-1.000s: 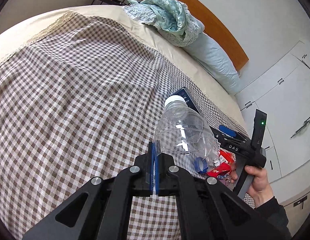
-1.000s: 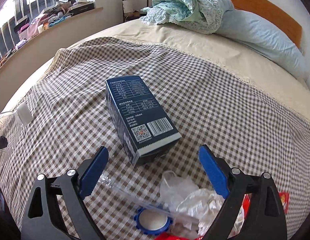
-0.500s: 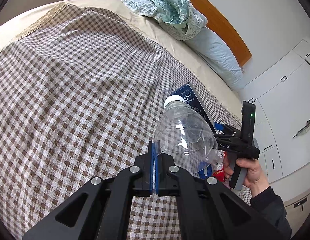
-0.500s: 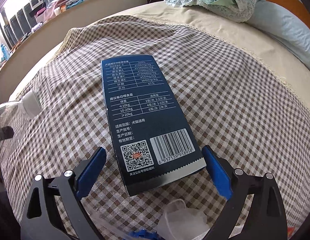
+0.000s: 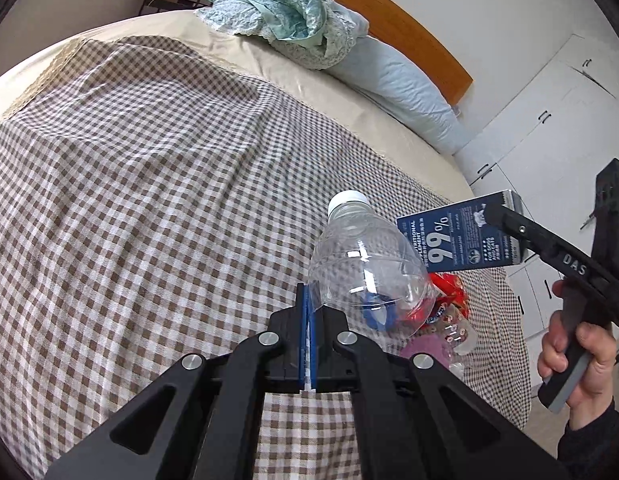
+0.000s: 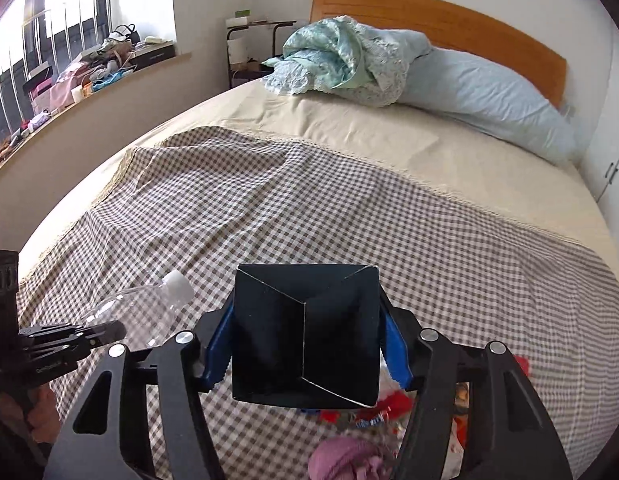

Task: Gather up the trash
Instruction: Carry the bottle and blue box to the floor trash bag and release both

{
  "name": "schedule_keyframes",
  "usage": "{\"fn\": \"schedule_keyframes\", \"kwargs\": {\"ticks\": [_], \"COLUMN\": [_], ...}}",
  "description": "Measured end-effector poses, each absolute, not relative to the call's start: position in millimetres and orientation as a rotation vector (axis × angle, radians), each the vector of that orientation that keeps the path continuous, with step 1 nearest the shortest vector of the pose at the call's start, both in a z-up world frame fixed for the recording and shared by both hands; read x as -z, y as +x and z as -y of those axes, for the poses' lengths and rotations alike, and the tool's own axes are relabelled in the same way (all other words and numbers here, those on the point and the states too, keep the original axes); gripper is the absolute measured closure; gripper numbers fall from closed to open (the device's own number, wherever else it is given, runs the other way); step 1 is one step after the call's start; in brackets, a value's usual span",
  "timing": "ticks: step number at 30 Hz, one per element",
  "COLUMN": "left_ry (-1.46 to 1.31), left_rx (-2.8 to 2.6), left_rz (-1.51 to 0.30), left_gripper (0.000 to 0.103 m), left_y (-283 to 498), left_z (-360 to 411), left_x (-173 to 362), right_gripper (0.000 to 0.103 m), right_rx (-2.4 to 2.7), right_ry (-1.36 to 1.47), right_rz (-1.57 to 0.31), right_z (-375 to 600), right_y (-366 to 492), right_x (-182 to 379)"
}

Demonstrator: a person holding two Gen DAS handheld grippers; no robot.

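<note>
The left gripper (image 5: 308,308) is clenched nearly flat on the bottle (image 5: 365,268), which juts beyond its tips. The right gripper (image 6: 305,344) grasps the box (image 6: 305,332) between its half-spread pads (image 6: 395,350), above the wrappers (image 6: 373,408).

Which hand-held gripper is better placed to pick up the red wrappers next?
Neither is free: left hand-held gripper pinches the bottle, right hand-held gripper clamps the blue box. The right hangs nearer the red wrappers.

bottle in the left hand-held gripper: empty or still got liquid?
Empty, as far as shows. The capped bottle is clear throughout: checked cloth and wrappers show through it, with no liquid line.
</note>
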State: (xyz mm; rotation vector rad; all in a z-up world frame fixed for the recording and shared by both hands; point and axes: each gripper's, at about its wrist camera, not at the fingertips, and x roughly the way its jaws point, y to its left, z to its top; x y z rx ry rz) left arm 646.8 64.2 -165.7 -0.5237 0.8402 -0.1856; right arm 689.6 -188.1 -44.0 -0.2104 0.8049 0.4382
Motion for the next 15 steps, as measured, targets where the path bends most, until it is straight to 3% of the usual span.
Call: {"fn": "schedule_keyframes", "kwargs": {"ticks": [9,15], "left_ry": [-0.444,-0.295], "left_rx": [0.266,0.430], "left_rz": [-0.833,-0.823], "left_gripper": [0.103,0.103], "left_y": [607.9,565.7], "left_z": [-31.2,41.7], "left_x": [143.1,121.0], "right_gripper": [0.043,0.043], "right_rx": [-0.247,-0.099], "right_ry": [-0.162,-0.060], "right_rz": [-0.714,-0.644], "right_z": [258.7,340.9], "right_y": [578.0,464.2], "right_x": [-2.3,-25.8]}}
